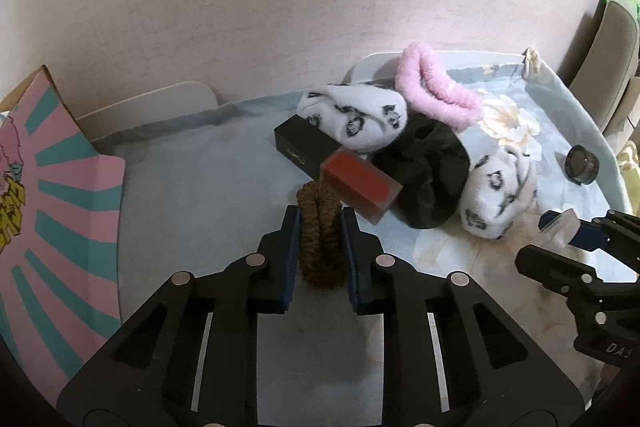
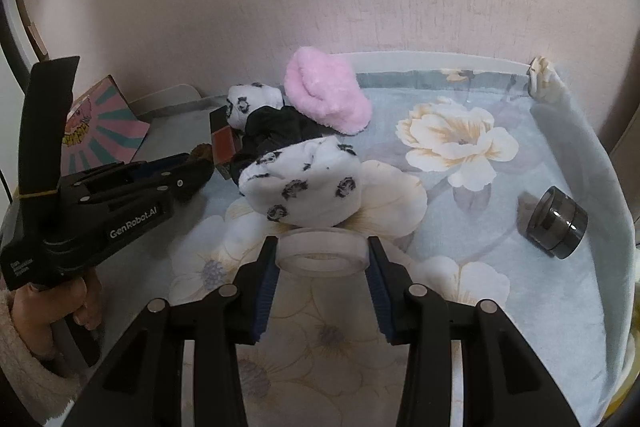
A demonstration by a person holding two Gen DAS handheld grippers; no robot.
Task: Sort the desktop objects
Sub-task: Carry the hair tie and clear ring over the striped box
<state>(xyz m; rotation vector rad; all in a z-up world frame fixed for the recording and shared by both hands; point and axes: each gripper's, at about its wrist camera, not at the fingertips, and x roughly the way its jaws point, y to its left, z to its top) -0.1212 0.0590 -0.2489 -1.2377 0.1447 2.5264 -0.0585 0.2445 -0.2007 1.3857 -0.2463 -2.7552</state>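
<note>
We hold two things now. The left gripper [image 1: 320, 227] has its jaws pinching the brown scrunchie [image 1: 320, 239], near the red block [image 1: 358, 185] at the left of the pile. The right gripper [image 2: 322, 259] has its jaws pinching a clear ring [image 2: 322, 253], just in front of the spotted sock [image 2: 304, 185]. The ring looks smooth and hard, so we think it may slip out when lifted. The scrunchie touches the block and may drag it across the bench [image 2: 520, 299].
</note>
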